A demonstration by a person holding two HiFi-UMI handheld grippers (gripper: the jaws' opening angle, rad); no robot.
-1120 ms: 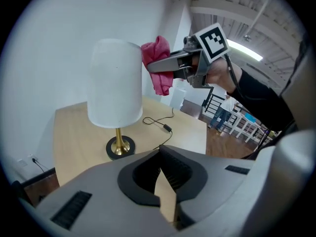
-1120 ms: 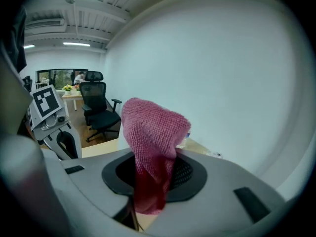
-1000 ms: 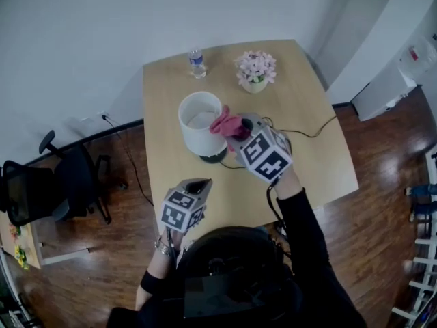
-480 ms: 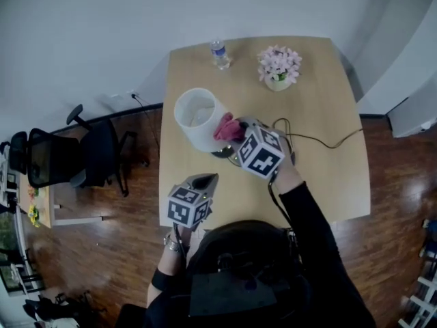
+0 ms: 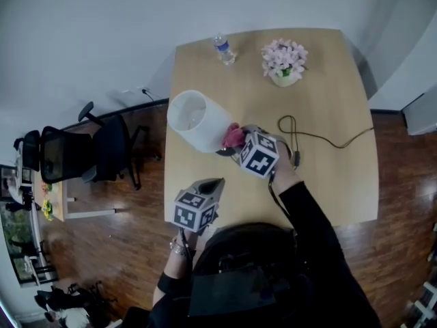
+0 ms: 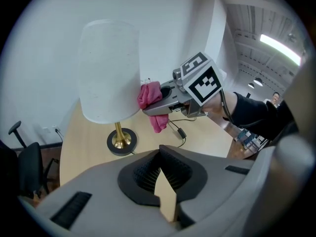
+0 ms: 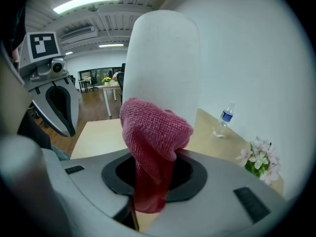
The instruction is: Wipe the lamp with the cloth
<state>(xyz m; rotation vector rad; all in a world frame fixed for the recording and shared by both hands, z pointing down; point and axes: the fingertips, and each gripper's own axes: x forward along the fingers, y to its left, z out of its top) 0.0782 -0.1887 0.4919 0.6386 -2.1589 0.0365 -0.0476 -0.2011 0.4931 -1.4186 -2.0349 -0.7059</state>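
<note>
The lamp has a white cylindrical shade (image 5: pixel 193 119) (image 6: pixel 108 68) (image 7: pixel 163 58) on a brass stem with a dark round base (image 6: pixel 120 142). It stands on the wooden table (image 5: pixel 328 80). My right gripper (image 5: pixel 239 144) (image 7: pixel 148 181) is shut on a pink cloth (image 5: pixel 233 136) (image 6: pixel 150 98) (image 7: pixel 154 132). The bunched cloth presses against the lower side of the shade. My left gripper (image 5: pixel 213 183) (image 6: pixel 161 181) hovers over the table's near left edge. It is shut with nothing in it and points toward the lamp.
A water bottle (image 5: pixel 222 48) (image 7: pixel 222 118) and a pot of pale flowers (image 5: pixel 285 61) (image 7: pixel 259 159) stand at the table's far side. The lamp's black cable (image 5: pixel 321 137) runs right across the tabletop. An office chair (image 5: pixel 75 157) stands on the floor to the left.
My right gripper has come down along the shade's side with the cloth, from the rim to the lower part. The left gripper has shifted slightly and rolled.
</note>
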